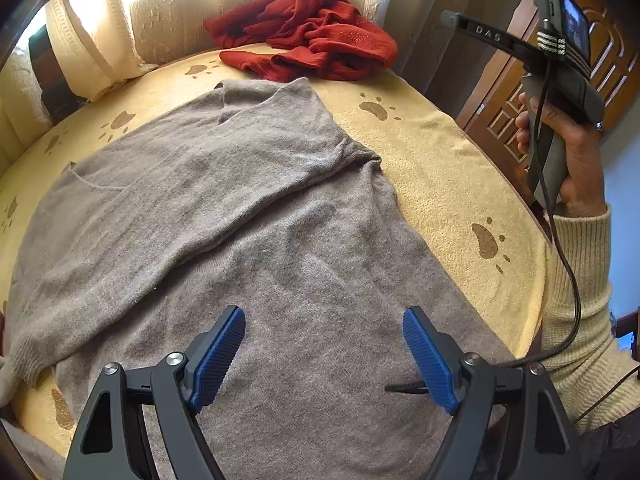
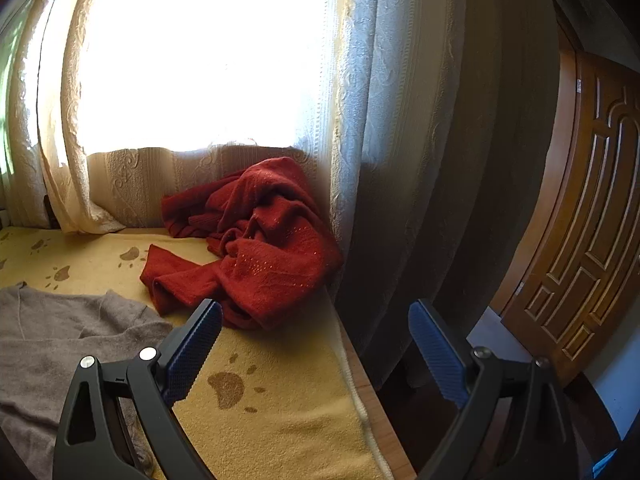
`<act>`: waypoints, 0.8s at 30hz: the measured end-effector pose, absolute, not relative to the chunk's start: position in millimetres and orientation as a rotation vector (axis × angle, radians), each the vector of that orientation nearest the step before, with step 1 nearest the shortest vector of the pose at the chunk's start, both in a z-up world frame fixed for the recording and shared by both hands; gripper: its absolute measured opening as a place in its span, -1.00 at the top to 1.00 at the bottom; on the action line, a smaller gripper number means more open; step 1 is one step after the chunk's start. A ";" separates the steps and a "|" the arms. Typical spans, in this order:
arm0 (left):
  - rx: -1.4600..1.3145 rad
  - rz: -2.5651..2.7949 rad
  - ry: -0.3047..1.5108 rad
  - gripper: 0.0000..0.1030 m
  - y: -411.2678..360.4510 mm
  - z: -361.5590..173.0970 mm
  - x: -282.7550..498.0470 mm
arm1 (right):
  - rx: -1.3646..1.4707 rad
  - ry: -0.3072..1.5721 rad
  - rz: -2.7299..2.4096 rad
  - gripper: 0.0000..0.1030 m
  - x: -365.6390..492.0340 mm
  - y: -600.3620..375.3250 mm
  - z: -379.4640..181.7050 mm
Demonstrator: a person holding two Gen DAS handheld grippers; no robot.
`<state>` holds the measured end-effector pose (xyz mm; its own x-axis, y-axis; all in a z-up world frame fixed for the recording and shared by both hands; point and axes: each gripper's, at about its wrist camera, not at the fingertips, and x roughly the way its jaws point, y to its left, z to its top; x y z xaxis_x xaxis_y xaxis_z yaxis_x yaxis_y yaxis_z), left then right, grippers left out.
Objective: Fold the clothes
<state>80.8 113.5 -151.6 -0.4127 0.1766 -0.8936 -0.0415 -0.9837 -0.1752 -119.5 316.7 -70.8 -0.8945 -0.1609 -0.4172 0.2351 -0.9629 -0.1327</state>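
A grey-brown sweater (image 1: 240, 208) lies spread on the yellow paw-print blanket (image 1: 440, 160), one sleeve folded across its body. My left gripper (image 1: 324, 320) hovers over the sweater's lower part, open, nothing between its blue pads. In the left wrist view the right gripper's body (image 1: 560, 80) is held up in a hand (image 1: 576, 160) past the blanket's right edge, its fingertips out of frame. My right gripper (image 2: 316, 316) is open and empty, above the blanket's (image 2: 280, 420) right edge. The sweater's corner (image 2: 60, 344) shows at lower left there. A crumpled red garment (image 1: 308, 36) (image 2: 256, 244) lies at the far end.
Cream curtains (image 2: 360, 120) hang behind the surface in front of a bright window. A carved wooden door (image 2: 592, 220) stands to the right. The surface's right edge (image 2: 360, 380) drops off next to the curtain. A cable (image 1: 572, 288) hangs from the right gripper beside a cream sleeve (image 1: 576, 320).
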 end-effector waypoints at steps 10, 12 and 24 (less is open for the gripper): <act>-1.578 2.534 -0.163 -0.61 126.0 -141.4 79.1 | 0.244 0.095 -3.065 -1.00 -89.1 366.2 6.3; -1.567 2.535 -0.152 -0.61 129.3 -139.0 81.1 | 0.217 0.106 -3.065 -1.00 -79.5 368.1 11.2; -1.481 2.587 -0.142 -0.61 132.4 -123.9 113.0 | 0.190 0.195 -3.021 -1.00 -34.7 357.1 15.3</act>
<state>113.0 132.4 -123.9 -0.4980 0.1828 -0.8477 -0.0886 -0.9831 -0.1600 -34.7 357.1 15.3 -0.9863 -0.1000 -0.1313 0.1161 -0.9858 -0.1212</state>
